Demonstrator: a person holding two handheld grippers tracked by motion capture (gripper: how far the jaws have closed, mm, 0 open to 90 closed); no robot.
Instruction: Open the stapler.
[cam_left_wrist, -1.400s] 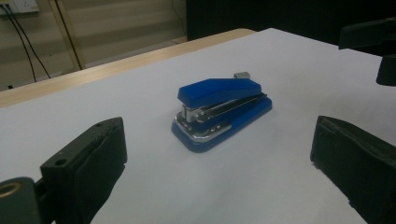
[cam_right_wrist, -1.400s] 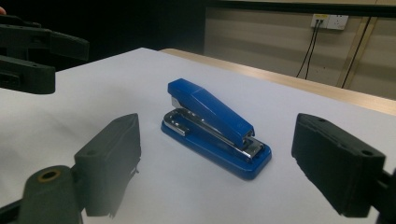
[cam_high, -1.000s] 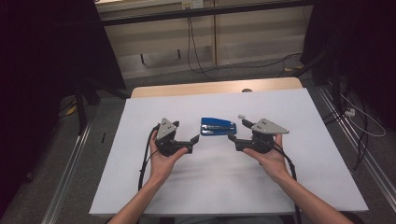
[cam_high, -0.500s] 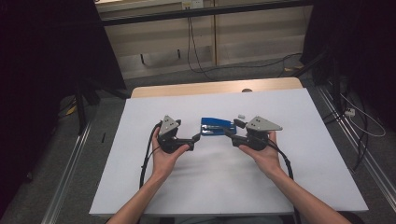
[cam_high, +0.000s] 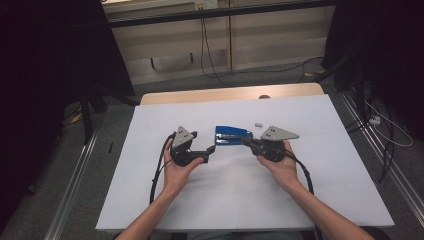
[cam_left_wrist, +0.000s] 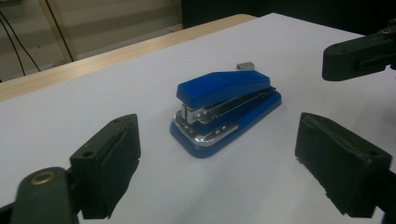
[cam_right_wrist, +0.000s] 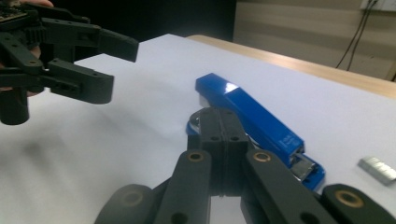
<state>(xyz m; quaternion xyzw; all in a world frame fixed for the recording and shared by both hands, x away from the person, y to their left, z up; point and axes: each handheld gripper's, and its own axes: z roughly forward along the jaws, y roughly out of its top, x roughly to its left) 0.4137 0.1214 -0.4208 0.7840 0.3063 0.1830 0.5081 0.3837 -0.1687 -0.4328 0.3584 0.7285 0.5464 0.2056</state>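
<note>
One blue stapler (cam_high: 233, 135) sits flat on the white table sheet (cam_high: 240, 200), just above centre of the high view, right between the two grippers. Small grey block of staples (cam_high: 258, 124) lies loose a little up and right of it. Right gripper (cam_right_wrist: 219, 140) has its jaws pressed flat together, nothing caught between them, tips just beside the stapler's near side; they've just been closing. Left gripper (cam_left_wrist: 219, 163) has its jaws spread wide with the stapler ahead of them, not touching it, though they've just eased in a bit. Wooden desk edge (cam_high: 230, 94) peeks out past the sheet at the top.
</note>
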